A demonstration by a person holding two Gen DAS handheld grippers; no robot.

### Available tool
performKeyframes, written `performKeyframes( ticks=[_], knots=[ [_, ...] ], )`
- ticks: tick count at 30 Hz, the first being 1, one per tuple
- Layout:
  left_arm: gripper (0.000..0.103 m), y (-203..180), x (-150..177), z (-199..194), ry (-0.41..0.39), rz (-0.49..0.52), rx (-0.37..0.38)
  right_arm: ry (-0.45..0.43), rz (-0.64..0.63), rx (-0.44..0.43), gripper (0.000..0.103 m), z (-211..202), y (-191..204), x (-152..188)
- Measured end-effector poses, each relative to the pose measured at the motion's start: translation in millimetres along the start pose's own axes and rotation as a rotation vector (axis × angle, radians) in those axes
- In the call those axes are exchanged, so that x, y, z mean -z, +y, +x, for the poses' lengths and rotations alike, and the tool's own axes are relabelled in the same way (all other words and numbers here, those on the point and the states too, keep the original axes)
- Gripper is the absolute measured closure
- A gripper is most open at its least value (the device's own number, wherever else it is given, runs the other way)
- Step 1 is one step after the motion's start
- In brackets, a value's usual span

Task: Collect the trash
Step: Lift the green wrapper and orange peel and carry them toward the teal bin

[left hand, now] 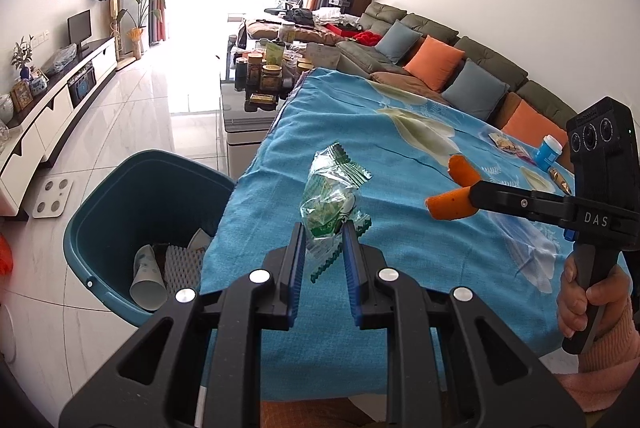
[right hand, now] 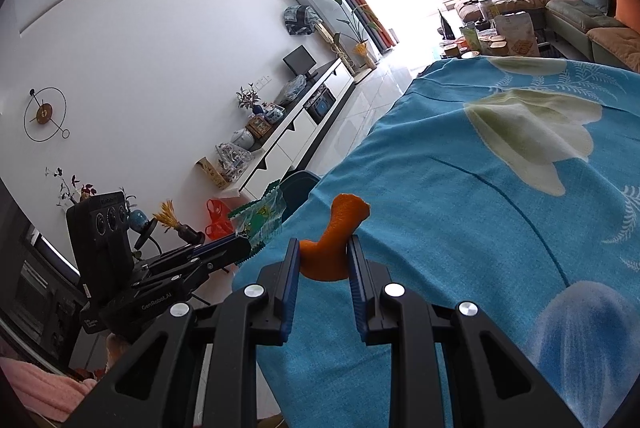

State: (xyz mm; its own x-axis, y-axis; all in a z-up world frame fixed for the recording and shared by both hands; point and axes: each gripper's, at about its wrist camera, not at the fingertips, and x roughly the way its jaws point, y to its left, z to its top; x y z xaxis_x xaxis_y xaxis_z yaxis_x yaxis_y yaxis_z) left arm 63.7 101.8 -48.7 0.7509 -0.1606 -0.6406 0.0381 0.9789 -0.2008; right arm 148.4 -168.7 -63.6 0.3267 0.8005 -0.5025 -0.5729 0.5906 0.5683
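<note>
My left gripper (left hand: 323, 234) is shut on a crumpled green-and-clear plastic wrapper (left hand: 334, 195), held above the near left edge of the blue flowered tablecloth (left hand: 400, 248). The same wrapper (right hand: 262, 218) shows at the tip of the left gripper (right hand: 244, 248) in the right wrist view. My right gripper (right hand: 323, 252) is shut on a curled piece of orange peel (right hand: 336, 232); in the left wrist view it reaches in from the right with the orange peel (left hand: 454, 201) over the cloth. A teal trash bin (left hand: 120, 228) stands on the floor left of the table.
The bin holds a paper cup (left hand: 146, 280) and white foam netting (left hand: 182, 266). On the table's far right lie a blue-capped small bottle (left hand: 550, 151) and snack wrappers (left hand: 506, 143). A hand (left hand: 588, 304) grips the right handle. A cluttered coffee table (left hand: 260, 79) and sofa lie beyond.
</note>
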Motion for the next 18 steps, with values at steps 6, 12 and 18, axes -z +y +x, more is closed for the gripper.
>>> performKeyframes(
  ticks=[6, 12, 18],
  knots=[
    [0.084, 9.7, -0.2, -4.5, -0.010, -0.016, -0.017, 0.014, -0.014, -0.009, 0.081, 8.8, 5.4, -0.9],
    [0.084, 19.3, -0.2, -8.8, -0.018, -0.030, -0.035, 0.029, -0.033, -0.022, 0.081, 17.8, 13.5, -3.7],
    [0.084, 26.6, -0.5, -12.4, -0.023, -0.043, -0.056, 0.036, -0.049, -0.032, 0.081, 25.3, 21.3, -6.4]
  ],
)
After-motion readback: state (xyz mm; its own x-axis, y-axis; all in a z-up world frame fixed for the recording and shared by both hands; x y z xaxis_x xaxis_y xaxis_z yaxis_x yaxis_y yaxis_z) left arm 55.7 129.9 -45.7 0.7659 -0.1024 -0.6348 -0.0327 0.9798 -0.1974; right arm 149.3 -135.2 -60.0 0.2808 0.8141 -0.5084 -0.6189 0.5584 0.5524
